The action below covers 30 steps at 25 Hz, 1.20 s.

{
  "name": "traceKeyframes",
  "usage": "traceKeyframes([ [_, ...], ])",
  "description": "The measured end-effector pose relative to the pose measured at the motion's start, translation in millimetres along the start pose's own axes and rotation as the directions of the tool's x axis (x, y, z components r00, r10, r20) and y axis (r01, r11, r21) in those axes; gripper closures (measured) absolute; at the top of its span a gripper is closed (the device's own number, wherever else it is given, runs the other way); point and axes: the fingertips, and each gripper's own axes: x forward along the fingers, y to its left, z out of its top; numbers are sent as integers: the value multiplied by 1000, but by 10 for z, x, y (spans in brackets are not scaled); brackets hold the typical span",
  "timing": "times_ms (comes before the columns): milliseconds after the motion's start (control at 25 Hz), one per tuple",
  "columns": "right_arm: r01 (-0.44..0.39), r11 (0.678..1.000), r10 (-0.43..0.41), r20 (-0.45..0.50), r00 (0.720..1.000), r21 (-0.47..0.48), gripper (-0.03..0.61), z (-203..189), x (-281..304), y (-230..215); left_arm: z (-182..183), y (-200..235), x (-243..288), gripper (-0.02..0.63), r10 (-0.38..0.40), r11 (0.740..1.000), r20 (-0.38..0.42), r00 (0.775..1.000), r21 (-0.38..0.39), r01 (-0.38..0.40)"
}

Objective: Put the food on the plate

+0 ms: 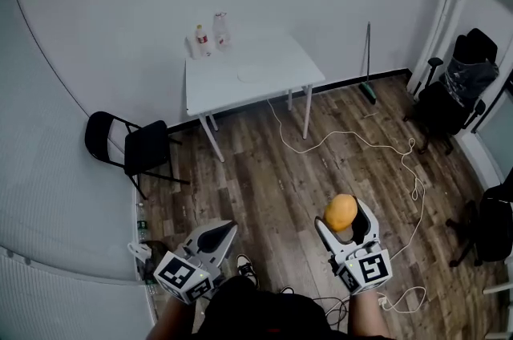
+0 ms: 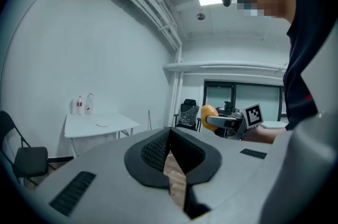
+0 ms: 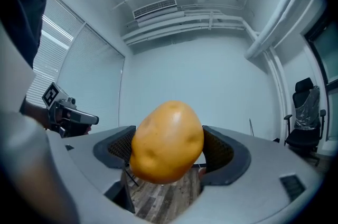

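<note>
A yellow-orange potato (image 1: 341, 212) sits clamped between the jaws of my right gripper (image 1: 345, 220), held over the wooden floor; up close the potato (image 3: 166, 142) fills the right gripper view. My left gripper (image 1: 216, 235) is shut with nothing in it, low at the left, and its own view shows the jaws (image 2: 170, 152) pressed together. A white plate (image 1: 255, 74) lies on the white table (image 1: 280, 54) across the room, small as the plate (image 2: 102, 123) in the left gripper view. The potato (image 2: 209, 117) and right gripper also show there.
Two bottles (image 1: 210, 34) stand at the table's back left. A black folding chair (image 1: 132, 146) is left of the table. A white cable (image 1: 353, 139) snakes over the floor. Black office chairs (image 1: 457, 86) stand at the right wall. A broom (image 1: 368, 62) leans by the table.
</note>
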Motion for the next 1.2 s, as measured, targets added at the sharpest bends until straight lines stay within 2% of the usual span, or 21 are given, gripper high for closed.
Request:
traceKeyframes([
  [280,65,996,-67,-23,997,-63,196,-30,408,-434,123,439,647,594,-21,999,22,1000,-30,21],
  [600,106,990,-111,-48,993,-92,196,-71,1456,-643,306,1456,1205,594,-67,997,48,997,-20,69],
  [880,59,993,-67,-78,995,-98,196,-39,2585,-510,469,2449,1381,594,-57,997,42,997,-56,59],
  [1200,27,994,-36,-89,995,-107,196,16,3720,-230,573,3425,1440,594,-114,993,25,993,-23,114],
])
